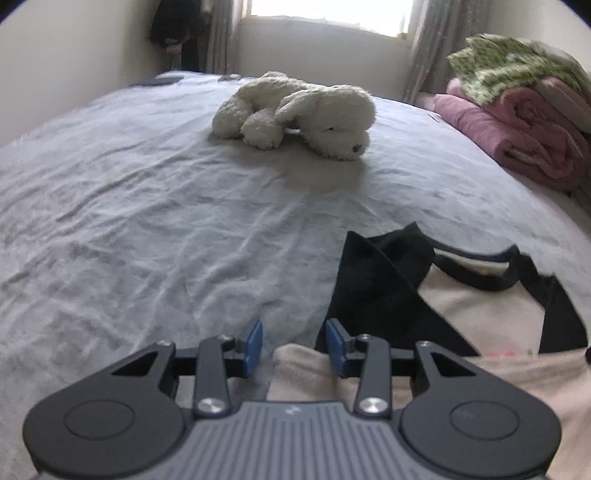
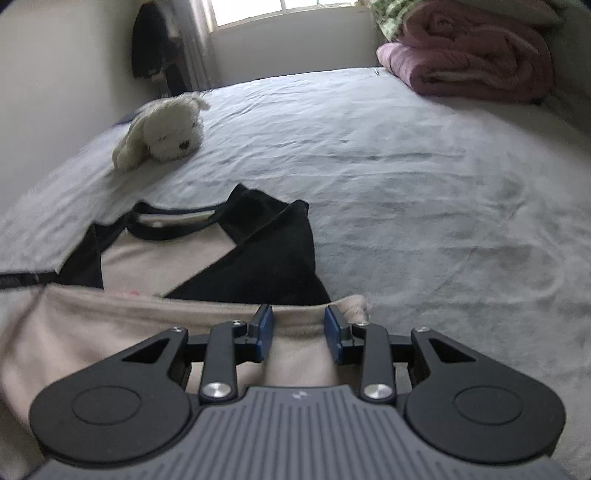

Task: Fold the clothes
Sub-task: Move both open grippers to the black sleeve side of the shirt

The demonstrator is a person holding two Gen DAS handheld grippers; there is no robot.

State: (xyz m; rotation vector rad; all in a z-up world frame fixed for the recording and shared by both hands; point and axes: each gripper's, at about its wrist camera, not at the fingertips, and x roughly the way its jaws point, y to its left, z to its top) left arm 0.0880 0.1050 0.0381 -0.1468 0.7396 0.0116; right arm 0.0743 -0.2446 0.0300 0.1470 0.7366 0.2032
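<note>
- Nearest the left wrist camera, the left gripper (image 1: 294, 347) has its blue pads partly apart, with a bunched corner of the cream shirt (image 1: 476, 310) rising between them; whether the pads press on the cloth I cannot tell
- Right gripper (image 2: 299, 334), seen from its own camera, stands about as wide, its blue pads either side of the shirt's folded cream edge (image 2: 207, 310); a small tuft of cloth pokes out past the right pad, and again I cannot tell if the grip is firm
- Shirt lies on the bed (image 1: 147, 206), cream body with black sleeves and a black neckband, its collar end pointing away towards the window
- Lower part of the shirt is doubled up over the chest, so the fold runs across between the two grippers
- White stuffed dog (image 1: 295, 114) lies on its side further up the bed, well apart from the shirt
- Pink folded blanket (image 1: 517, 129) sits at the far right edge of the bed, with a green patterned cloth (image 1: 509, 62) on top of it
- Window (image 1: 328, 14) with grey curtains is behind the bed, and dark clothing (image 1: 177, 26) hangs in the far left corner
</note>
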